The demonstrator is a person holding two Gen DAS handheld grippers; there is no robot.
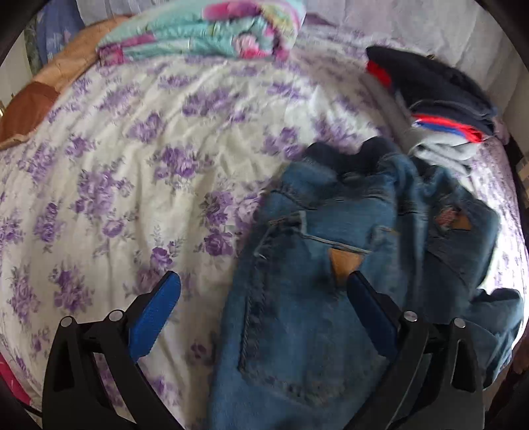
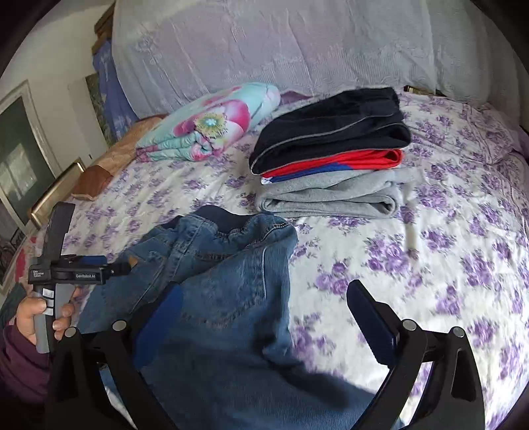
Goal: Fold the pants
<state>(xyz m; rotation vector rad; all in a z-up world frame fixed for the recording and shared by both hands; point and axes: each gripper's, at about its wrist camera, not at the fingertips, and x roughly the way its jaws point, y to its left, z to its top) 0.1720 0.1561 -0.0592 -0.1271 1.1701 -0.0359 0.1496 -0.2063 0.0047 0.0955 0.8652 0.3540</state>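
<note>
Left gripper (image 1: 264, 294): jaws spread wide, holding nothing; left blue pad (image 1: 158, 314) over the bed sheet, right pad over denim at about 5 o'clock of the left wrist view.
Left gripper, seen from the right wrist view (image 2: 124, 266): at 9 o'clock, tip at the edge of the jeans; contact not clear.
Hand (image 2: 36, 312): wrapped around the grey handle of the left gripper, dark red sleeve (image 2: 20, 357) below it at 8 o'clock.
Right gripper (image 2: 264, 297): jaws wide apart, gripping nothing; left pad over the denim, right pad over bare sheet.
Jeans (image 1: 314, 297): blue denim, lying rumpled and unfolded on the bed; waistband bunched toward 12 o'clock, a back pocket and tan patch (image 1: 344, 261) showing just above the left gripper's right pad.
Jeans in the right wrist view (image 2: 215, 291): filling the lower middle from 6 to 9 o'clock, waistband crumpled at the top.
Bed sheet (image 1: 132, 149): white with purple flowers, creased.
Folded stack (image 2: 330, 155): dark navy garment on top, red and blue one under it, grey at the bottom; at 12 o'clock beyond the jeans, near but apart.
Folded stack in the left wrist view (image 1: 439, 99): at 2 o'clock, blurred.
Floral quilt (image 2: 211, 122): teal and pink, folded, at 11 o'clock, left of the stack.
Floral quilt, left wrist view (image 1: 211, 29): at 12 o'clock by the far edge.
</note>
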